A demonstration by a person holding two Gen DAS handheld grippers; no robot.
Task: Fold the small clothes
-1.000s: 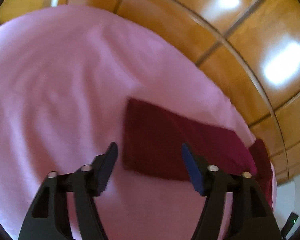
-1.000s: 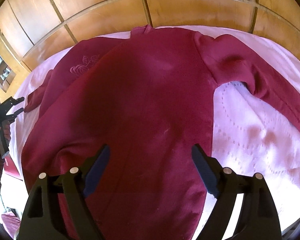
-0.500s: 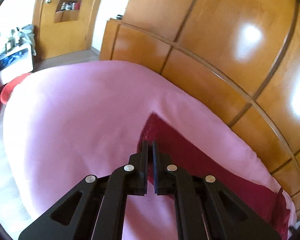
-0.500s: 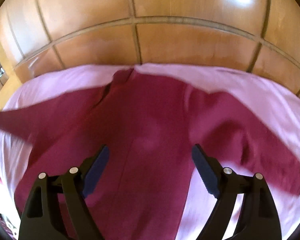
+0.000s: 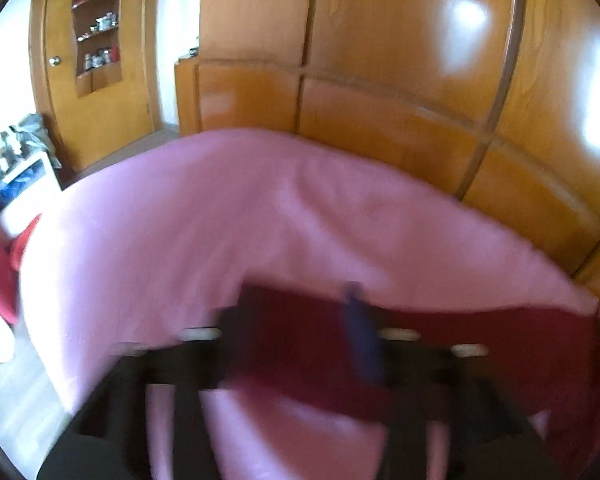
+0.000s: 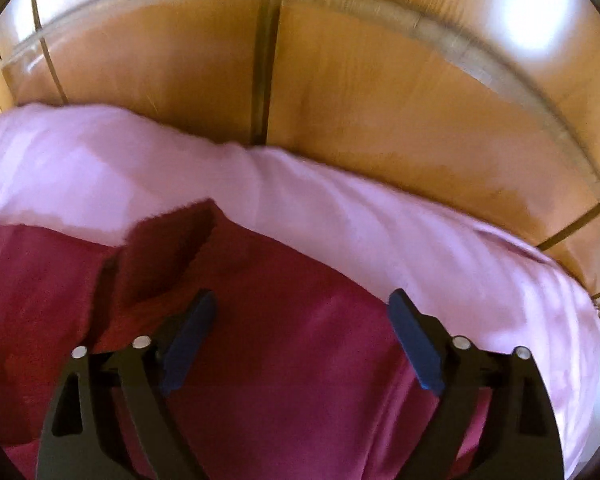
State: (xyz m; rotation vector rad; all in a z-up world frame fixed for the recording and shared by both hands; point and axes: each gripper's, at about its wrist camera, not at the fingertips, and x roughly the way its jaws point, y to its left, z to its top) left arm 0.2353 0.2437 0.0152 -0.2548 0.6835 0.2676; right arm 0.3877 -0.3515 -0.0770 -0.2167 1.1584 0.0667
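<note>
Maroon sweater (image 6: 284, 360) lies spread on a pink bedspread (image 6: 340, 216), its body right under the right gripper (image 6: 300, 340) and 1 sleeve (image 5: 480, 340) stretched flat across the cover in the left wrist view. Nearest the right camera, 2 blue-padded fingers (image 6: 414, 344) stand wide apart above the cloth with nothing between them, tilted steeply down at the garment. Just beyond them a cuff end (image 6: 168, 252) is turned back over the body. The left gripper (image 5: 296, 344) is badly blurred; its jaws have just been opening, and they look parted over the sleeve end, with the cloth showing between them but not visibly pinched. It points less steeply, over the bed. Past the bedspread's far edge rise glossy wooden wardrobe panels (image 5: 380, 60). Farther left in the left view stand a wooden door (image 5: 60, 92), a shelf niche (image 5: 98, 28) with small jars, and red items (image 5: 0, 272) beside the bed. No writing is readable.
</note>
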